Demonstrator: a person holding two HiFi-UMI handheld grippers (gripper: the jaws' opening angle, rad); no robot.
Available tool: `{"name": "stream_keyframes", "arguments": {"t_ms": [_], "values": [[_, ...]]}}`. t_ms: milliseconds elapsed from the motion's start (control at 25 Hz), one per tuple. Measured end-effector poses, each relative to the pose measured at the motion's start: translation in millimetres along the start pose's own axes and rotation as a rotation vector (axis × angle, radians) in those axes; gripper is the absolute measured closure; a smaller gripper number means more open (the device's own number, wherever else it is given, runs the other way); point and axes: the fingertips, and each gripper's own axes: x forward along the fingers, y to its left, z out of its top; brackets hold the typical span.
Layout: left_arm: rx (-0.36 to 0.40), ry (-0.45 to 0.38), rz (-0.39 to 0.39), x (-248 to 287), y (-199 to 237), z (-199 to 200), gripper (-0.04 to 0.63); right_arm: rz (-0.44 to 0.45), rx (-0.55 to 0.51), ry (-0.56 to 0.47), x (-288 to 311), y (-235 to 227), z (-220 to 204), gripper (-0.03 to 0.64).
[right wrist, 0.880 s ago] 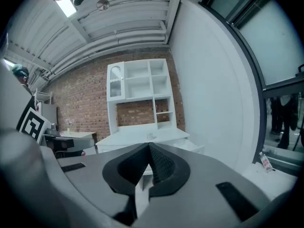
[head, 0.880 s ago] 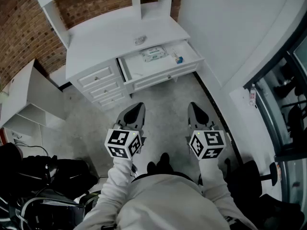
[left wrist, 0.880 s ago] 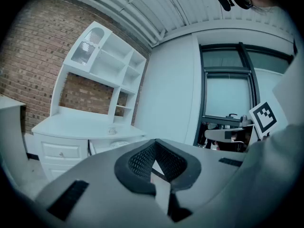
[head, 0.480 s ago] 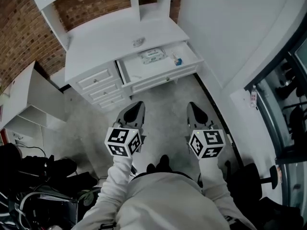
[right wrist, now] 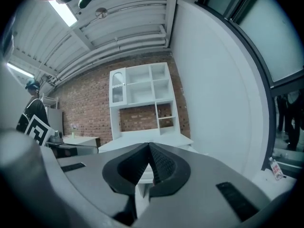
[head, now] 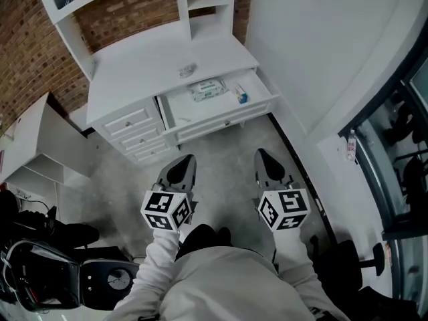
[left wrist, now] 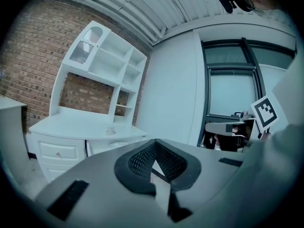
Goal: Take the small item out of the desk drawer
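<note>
Tools shut and empty: your left tool (head: pixel 185 160) and right tool (head: pixel 262 154) hang well short of the small item (head: pixel 241 93). It lies at the open drawer's (head: pixel 221 122) right end, long axis front-to-back, beside a wipes pack (head: pixel 206 89). White surface (head: pixel 147 72) above, brick wall (head: pixel 127 9) behind, grey floor (head: pixel 221 159) below.

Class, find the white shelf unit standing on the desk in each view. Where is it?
Head view: shelf unit at the top edge, left of centre.
Left gripper view: upper left.
Right gripper view: centre.
Shared landmark: brick wall behind it.
</note>
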Motion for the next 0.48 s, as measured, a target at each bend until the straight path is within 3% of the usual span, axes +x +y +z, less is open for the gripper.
{"name": "stream_keyframes", "arguments": {"t_ms": [480], "values": [[0.016,0.025,-0.004,40.8,10.9,2.0,0.577,-0.003,-0.008,-0.033,27.5,-23.1,20.7,0.587]]}}
